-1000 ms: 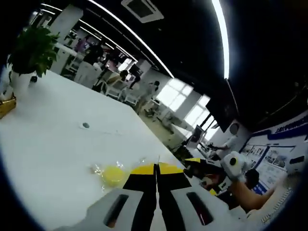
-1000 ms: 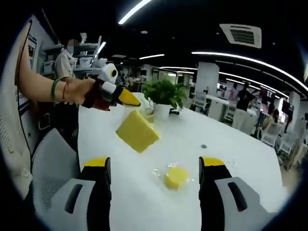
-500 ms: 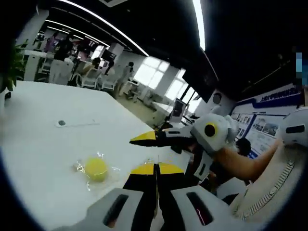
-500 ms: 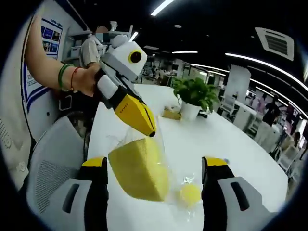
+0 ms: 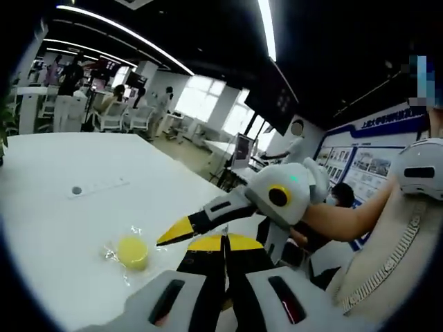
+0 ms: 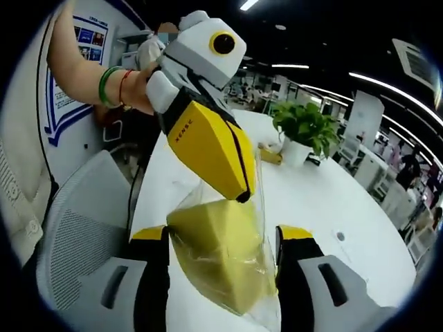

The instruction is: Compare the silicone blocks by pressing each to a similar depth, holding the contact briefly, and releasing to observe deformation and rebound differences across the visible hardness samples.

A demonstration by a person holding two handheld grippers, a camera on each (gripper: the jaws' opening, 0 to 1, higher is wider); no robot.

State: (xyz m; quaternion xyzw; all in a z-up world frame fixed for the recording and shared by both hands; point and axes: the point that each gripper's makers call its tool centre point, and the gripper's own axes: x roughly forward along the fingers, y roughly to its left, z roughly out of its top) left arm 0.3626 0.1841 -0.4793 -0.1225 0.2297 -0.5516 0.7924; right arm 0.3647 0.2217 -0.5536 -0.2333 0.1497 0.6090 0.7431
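While our left claw (image 6: 239,190) is clenched on the bag of the yellow block (image 6: 221,249), we list the block between the released right claw (image 6: 220,238) jaws; a round yellow sample (image 5: 131,251) lies on the white bench (image 5: 62,207).

In the right gripper view, a bagged block (image 6: 225,259) hangs between the right gripper's (image 6: 221,238) jaws, under the left gripper (image 6: 242,197); a plant (image 6: 304,128) stands behind on the table (image 6: 360,214). In the left gripper view, a small bagged piece (image 5: 131,251) lies on the table
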